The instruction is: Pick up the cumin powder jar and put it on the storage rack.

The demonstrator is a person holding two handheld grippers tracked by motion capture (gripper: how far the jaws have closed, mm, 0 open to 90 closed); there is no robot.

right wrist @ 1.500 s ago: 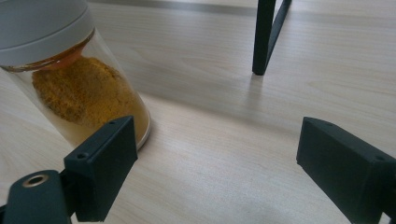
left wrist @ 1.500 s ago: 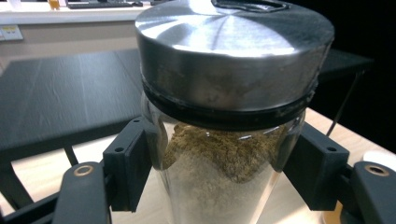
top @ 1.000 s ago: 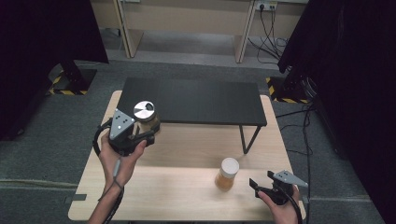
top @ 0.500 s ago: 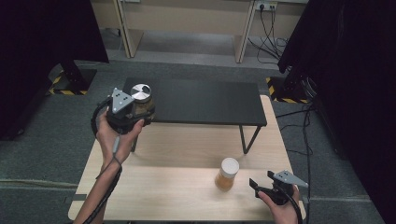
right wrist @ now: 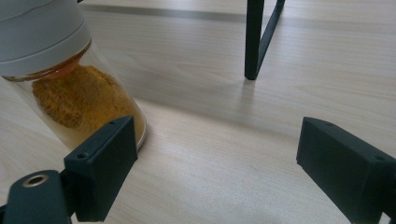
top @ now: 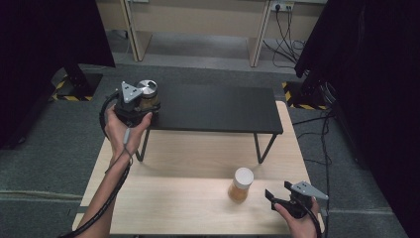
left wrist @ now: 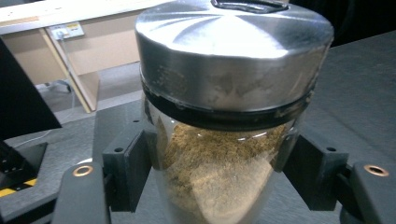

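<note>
A glass jar (top: 147, 96) with a metal lid (left wrist: 233, 51) and brown powder inside sits between the jaws of my left gripper (top: 140, 105), which is shut on its glass body (left wrist: 219, 163). It hangs at the left end of the black shelf (top: 213, 106). A second jar (top: 240, 184), with a white lid and orange powder, stands on the wooden table (top: 193, 153). My right gripper (top: 279, 195) rests just right of it, jaws open with nothing between them. In the right gripper view that jar (right wrist: 70, 93) stands beyond the left jaw of my right gripper (right wrist: 224, 163).
The black shelf stands on thin legs (right wrist: 257, 37) over the far half of the table. Dark curtains (top: 44, 44) hang at both sides. Cables (top: 322, 134) lie on the grey floor to the right, and a pale cabinet (top: 198, 20) stands behind.
My left hand has carried the metal-lidded jar farther away and a little up, from the shelf's front edge to over its left end. The right gripper has stayed still.
</note>
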